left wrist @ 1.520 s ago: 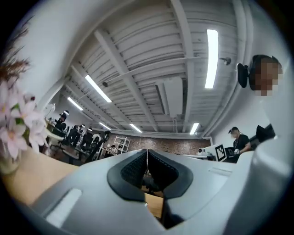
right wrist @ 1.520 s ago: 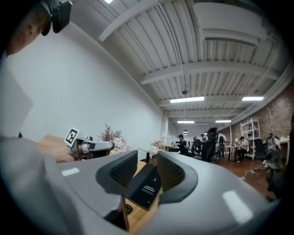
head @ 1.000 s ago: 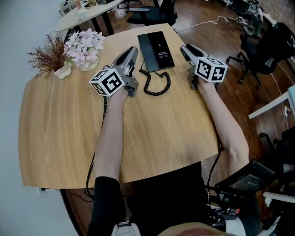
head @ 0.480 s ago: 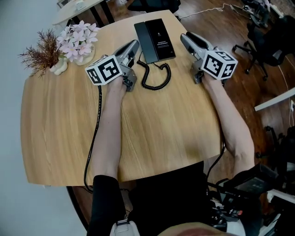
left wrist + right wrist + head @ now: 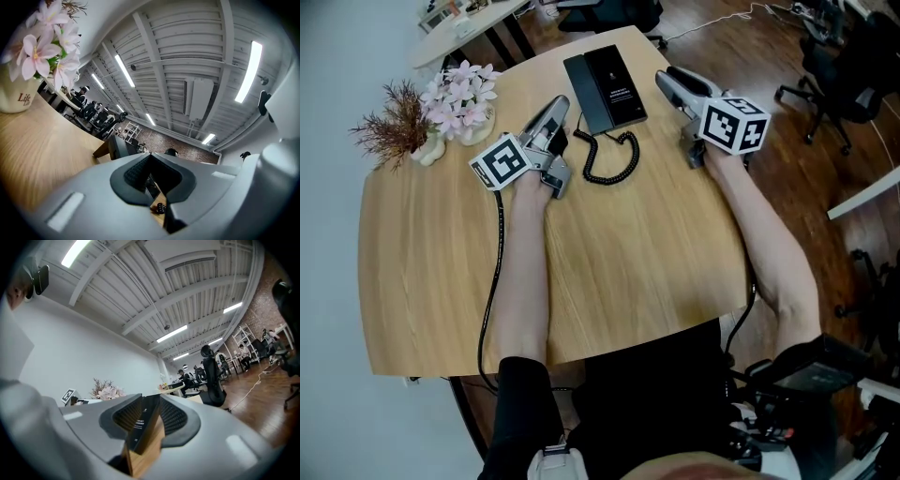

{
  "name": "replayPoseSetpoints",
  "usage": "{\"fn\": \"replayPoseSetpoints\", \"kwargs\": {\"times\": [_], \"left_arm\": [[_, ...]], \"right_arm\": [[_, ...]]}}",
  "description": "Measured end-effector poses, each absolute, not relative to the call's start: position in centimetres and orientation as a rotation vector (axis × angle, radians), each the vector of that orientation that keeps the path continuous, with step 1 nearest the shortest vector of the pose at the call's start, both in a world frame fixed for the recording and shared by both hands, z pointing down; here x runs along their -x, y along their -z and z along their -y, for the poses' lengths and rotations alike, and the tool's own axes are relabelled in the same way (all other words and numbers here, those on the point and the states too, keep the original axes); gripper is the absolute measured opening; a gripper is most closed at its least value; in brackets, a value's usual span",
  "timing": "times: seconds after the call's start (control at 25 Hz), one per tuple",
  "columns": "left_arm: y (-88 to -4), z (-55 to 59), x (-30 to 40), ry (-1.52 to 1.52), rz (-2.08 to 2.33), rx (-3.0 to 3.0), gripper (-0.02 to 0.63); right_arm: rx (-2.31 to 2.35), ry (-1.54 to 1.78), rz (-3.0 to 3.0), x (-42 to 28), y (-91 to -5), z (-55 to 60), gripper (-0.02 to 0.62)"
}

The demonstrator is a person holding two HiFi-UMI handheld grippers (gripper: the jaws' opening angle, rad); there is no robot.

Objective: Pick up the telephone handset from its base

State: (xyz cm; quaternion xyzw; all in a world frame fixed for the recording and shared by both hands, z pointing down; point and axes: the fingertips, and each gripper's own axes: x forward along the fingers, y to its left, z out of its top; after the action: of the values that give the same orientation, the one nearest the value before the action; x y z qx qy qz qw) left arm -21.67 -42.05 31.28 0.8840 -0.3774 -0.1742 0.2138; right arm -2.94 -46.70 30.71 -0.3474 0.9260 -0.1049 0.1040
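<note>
The black telephone [image 5: 622, 86] lies at the far side of the round wooden table [image 5: 628, 272]. Its handset [image 5: 581, 94] rests along the left side of the base, and a coiled black cord [image 5: 607, 161] loops in front of it. My left gripper [image 5: 560, 100] lies low over the table just left of the handset, jaws shut and empty; its own view [image 5: 152, 180] shows only a sliver of table between the pads. My right gripper [image 5: 660, 77] is just right of the base, open, apart from it. Between its jaws [image 5: 145, 416] the telephone [image 5: 142, 423] shows edge-on.
A white pot of pink flowers [image 5: 461, 94] and a dried brown plant [image 5: 394, 127] stand at the table's far left; the flowers [image 5: 42, 37] fill the left gripper view's corner. Office chairs [image 5: 834, 56] stand on the floor to the right. A cable [image 5: 492, 281] trails along my left arm.
The left gripper has sunk a little toward the table and rolled, staying left of the telephone. The right gripper has hardly moved. Telephone and cord lie as before.
</note>
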Motion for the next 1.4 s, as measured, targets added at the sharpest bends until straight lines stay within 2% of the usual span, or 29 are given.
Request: {"fn": "replayPoseSetpoints", "kwargs": {"times": [0.4, 0.84, 1.0, 1.4], "left_arm": [[-31.3, 43.9, 24.0, 0.592, 1.1, -2.336, 0.003], [-34.2, 46.9, 23.8, 0.302, 1.182, -2.291, 0.006], [-34.2, 47.0, 23.7, 0.286, 1.155, -2.283, 0.025], [-33.9, 46.6, 22.5, 0.254, 1.084, -2.341, 0.118]], "right_arm": [[1.019, 0.286, -2.745, 3.2, -30.6, 46.4, 0.114], [1.02, 0.272, -2.749, 3.4, -30.9, 46.5, 0.109], [1.011, 0.271, -2.757, 3.5, -30.8, 46.3, 0.106], [1.007, 0.271, -2.759, 3.5, -30.7, 46.2, 0.101]]}}
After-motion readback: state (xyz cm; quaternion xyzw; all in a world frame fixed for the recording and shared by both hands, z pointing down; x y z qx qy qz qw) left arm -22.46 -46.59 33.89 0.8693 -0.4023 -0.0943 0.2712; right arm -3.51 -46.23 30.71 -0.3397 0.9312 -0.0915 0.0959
